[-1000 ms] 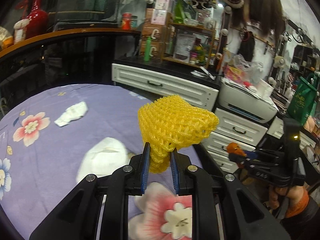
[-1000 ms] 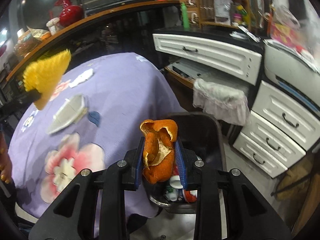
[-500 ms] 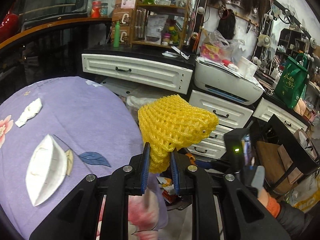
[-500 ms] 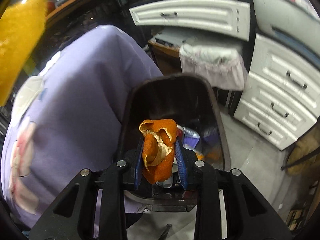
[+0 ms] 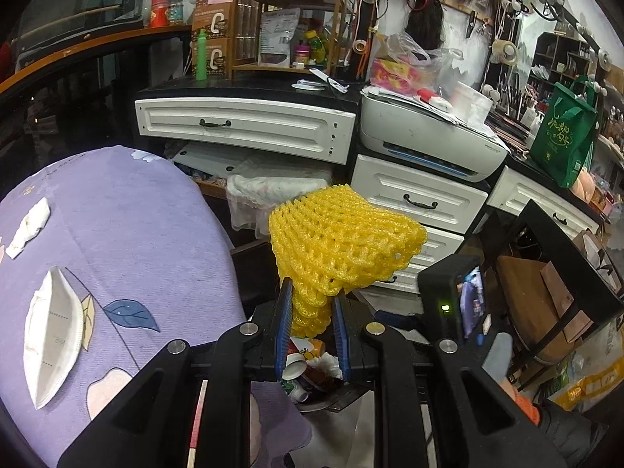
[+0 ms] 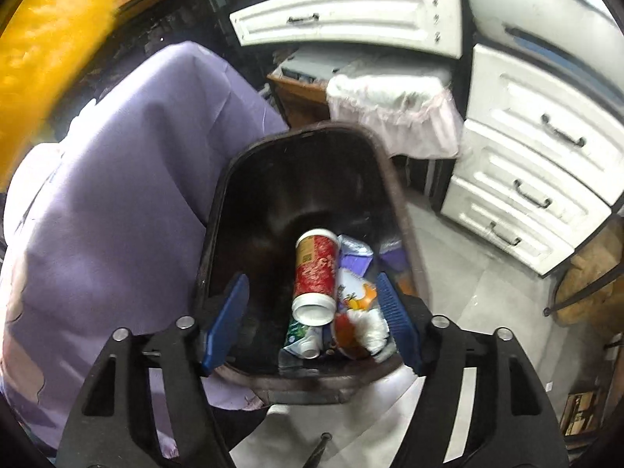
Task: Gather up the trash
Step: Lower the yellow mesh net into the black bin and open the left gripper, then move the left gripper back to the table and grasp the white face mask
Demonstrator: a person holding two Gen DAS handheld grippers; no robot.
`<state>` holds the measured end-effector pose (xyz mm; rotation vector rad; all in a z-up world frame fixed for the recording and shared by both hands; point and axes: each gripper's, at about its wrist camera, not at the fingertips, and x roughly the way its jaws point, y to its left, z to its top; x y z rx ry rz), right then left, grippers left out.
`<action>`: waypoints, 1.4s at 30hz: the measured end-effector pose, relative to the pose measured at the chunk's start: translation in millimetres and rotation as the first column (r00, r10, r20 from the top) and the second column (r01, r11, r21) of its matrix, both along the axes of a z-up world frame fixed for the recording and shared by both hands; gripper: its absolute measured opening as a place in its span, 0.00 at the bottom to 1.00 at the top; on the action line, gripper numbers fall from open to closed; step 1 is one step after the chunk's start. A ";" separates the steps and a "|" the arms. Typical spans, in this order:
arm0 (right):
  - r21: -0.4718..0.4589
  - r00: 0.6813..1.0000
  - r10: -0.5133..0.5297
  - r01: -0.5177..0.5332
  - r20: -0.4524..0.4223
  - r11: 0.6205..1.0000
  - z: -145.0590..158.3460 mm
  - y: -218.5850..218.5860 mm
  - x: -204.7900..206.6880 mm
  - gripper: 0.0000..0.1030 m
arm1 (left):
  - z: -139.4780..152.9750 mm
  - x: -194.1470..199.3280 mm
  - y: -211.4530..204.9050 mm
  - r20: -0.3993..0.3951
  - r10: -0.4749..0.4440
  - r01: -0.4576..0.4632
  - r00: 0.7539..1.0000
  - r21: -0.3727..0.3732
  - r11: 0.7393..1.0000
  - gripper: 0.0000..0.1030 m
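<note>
Left wrist: crumpled yellow foam net (image 5: 343, 241)

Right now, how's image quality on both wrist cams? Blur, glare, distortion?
Left wrist: sharp; the yellow foam net in the left gripper is crisp, drawer fronts bow from fisheye, lighting is even and slightly dim. Right wrist: softer, the white drawers are smeared; the net is an out-of-focus yellow smear top left; the trash bin interior is very dark.
</note>
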<state>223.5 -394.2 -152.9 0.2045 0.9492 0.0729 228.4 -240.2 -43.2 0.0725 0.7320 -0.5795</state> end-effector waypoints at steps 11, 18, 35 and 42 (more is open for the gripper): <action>-0.030 0.991 -0.104 0.107 0.086 0.994 42.5 -36.8 -55.3 0.70 | -17.0 0.1 -37.7 -0.021 -0.056 0.057 0.998 0.058 0.997 0.19; -0.010 0.978 -0.186 0.187 0.090 0.982 48.9 -64.2 -78.5 0.70 | -31.1 4.6 -52.2 -0.058 -0.062 0.067 0.996 0.079 0.995 0.19; -0.009 0.976 -0.194 0.195 0.095 0.981 55.1 -64.9 -86.1 0.70 | -28.6 -0.3 -56.4 -0.031 -0.083 0.085 0.996 0.069 0.994 0.67; -0.010 0.976 -0.181 0.183 0.124 0.983 72.8 -55.3 -88.8 0.73 | -2.4 -20.8 -39.4 0.034 -0.097 0.096 0.995 0.018 0.995 0.81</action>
